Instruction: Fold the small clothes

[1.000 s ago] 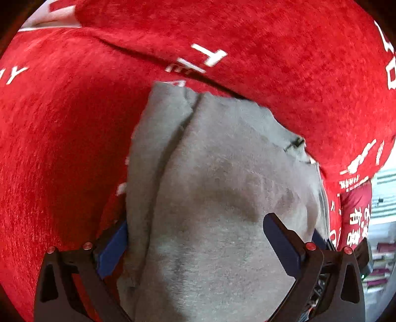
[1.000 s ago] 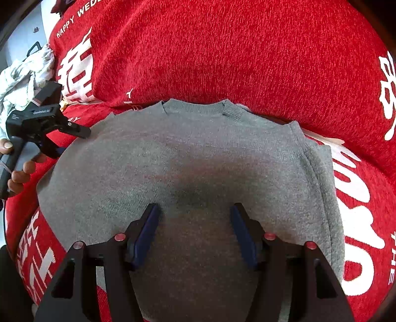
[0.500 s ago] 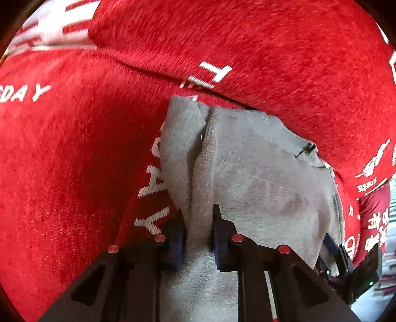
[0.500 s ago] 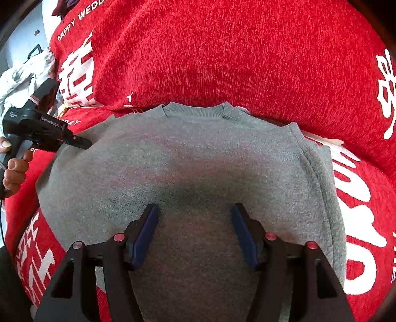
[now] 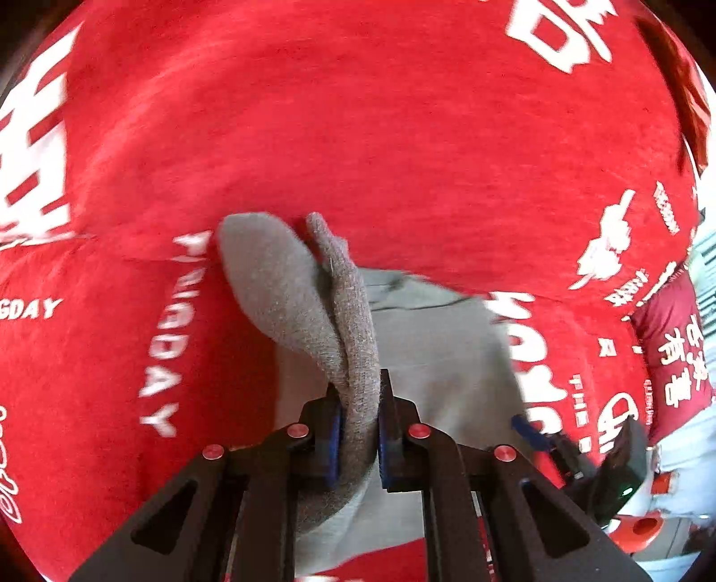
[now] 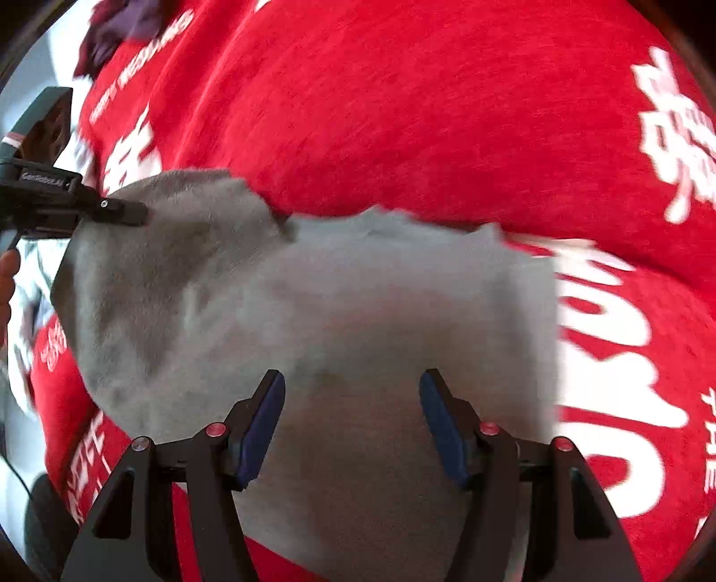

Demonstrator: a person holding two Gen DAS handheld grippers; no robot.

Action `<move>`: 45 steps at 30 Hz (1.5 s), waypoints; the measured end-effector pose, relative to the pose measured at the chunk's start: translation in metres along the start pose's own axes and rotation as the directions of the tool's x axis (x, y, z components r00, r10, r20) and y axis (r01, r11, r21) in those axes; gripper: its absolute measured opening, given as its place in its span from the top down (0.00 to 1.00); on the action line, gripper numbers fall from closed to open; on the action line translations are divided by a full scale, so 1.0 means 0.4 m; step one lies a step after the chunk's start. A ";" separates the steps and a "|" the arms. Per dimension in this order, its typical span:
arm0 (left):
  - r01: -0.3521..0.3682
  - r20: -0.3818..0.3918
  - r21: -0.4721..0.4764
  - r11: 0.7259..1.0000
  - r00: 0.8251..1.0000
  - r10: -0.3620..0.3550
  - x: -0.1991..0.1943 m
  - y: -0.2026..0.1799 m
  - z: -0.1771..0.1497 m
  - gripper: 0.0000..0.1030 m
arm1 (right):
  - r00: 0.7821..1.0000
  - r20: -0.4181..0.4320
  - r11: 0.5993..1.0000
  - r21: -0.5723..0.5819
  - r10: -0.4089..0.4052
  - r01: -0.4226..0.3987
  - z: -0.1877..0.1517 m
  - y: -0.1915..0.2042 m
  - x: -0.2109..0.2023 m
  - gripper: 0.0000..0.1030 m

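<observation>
A grey sweater [image 6: 358, 304] lies on a red blanket with white lettering [image 6: 402, 112]. In the left wrist view my left gripper [image 5: 358, 394] is closing its jaws on a bunched fold at the sweater's [image 5: 438, 349] side, and its pads press the fabric. That side hangs lifted off the blanket. The right wrist view shows the left gripper [image 6: 125, 210] holding up the sweater's left shoulder. My right gripper [image 6: 352, 376] hovers open over the lower middle of the sweater with nothing between its pads. Its blue pad [image 5: 528, 430] shows at the sweater's far side.
The red blanket [image 5: 358, 134] rises into a padded bulge behind the sweater. A maroon cloth with white characters [image 5: 671, 349] hangs at the right edge. A dark purple garment [image 6: 116, 27] lies at the top left. A person's hand [image 6: 6, 273] holds the left gripper.
The left gripper went from wide open to shut on the sweater's side fold, then rose, lifting that side off the blanket. The right gripper shifted slightly and stayed open.
</observation>
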State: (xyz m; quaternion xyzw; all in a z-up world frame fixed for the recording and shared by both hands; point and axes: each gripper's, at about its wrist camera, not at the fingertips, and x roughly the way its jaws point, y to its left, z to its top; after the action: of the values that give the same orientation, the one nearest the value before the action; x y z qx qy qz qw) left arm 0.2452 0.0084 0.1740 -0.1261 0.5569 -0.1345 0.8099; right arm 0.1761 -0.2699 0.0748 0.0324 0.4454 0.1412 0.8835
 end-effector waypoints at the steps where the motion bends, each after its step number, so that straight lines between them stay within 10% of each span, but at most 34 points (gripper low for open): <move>1: 0.002 -0.011 0.007 1.000 1.000 -0.002 0.015 -0.047 0.007 0.87 | 1.000 0.004 1.000 0.020 -0.004 0.004 -0.003 -0.023 -0.013 0.35; 13: -0.019 -0.249 0.135 0.991 0.967 0.053 0.407 -0.475 -0.123 0.87 | 1.000 -0.006 0.981 0.193 0.014 -0.013 -0.109 -0.225 -0.098 0.35; 16: 0.063 -0.278 0.081 0.995 0.960 -0.038 0.368 -0.463 -0.103 0.71 | 0.999 0.009 0.976 0.212 0.043 -0.044 -0.126 -0.245 -0.119 0.35; 18: 0.181 -0.310 0.011 0.983 0.936 -0.169 0.328 -0.449 -0.086 0.25 | 0.997 0.035 0.973 0.219 0.071 -0.077 -0.126 -0.249 -0.136 0.35; 20: 0.267 -0.263 -0.027 0.963 0.928 -0.265 0.250 -0.436 -0.065 0.13 | 0.993 0.065 0.969 0.223 0.098 -0.110 -0.122 -0.244 -0.156 0.35; 24: 0.239 -0.144 0.090 0.967 0.964 -0.225 0.094 -0.398 -0.053 0.13 | 0.983 0.099 0.958 0.226 0.158 -0.177 -0.095 -0.211 -0.176 0.35; 29: -0.043 -0.038 0.126 0.991 0.998 0.048 0.062 -0.229 -0.128 0.13 | 0.945 0.084 0.905 0.273 0.316 -0.327 -0.073 -0.146 -0.167 0.32; 37: 0.001 -0.052 -0.150 0.989 0.999 -0.009 0.135 -0.043 -0.197 0.13 | 0.940 0.100 0.818 0.469 0.326 -0.333 -0.059 -0.159 -0.124 0.32; 41: -0.052 -0.083 0.076 0.996 0.995 0.058 0.186 -0.217 -0.203 0.13 | 0.956 0.089 0.834 0.471 0.279 -0.287 -0.065 -0.173 -0.151 0.32; 45: 0.006 -0.117 0.366 0.931 0.992 0.040 0.187 -0.369 -0.298 0.13 | 0.969 0.075 0.852 0.464 0.234 -0.242 -0.075 -0.202 -0.178 0.32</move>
State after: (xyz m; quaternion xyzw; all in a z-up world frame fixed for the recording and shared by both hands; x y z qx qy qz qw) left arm 0.1479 -0.1623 0.1196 0.0400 0.5717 -0.2360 0.7848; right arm 0.1298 -0.3691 0.0973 0.3011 0.4519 0.1371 0.8284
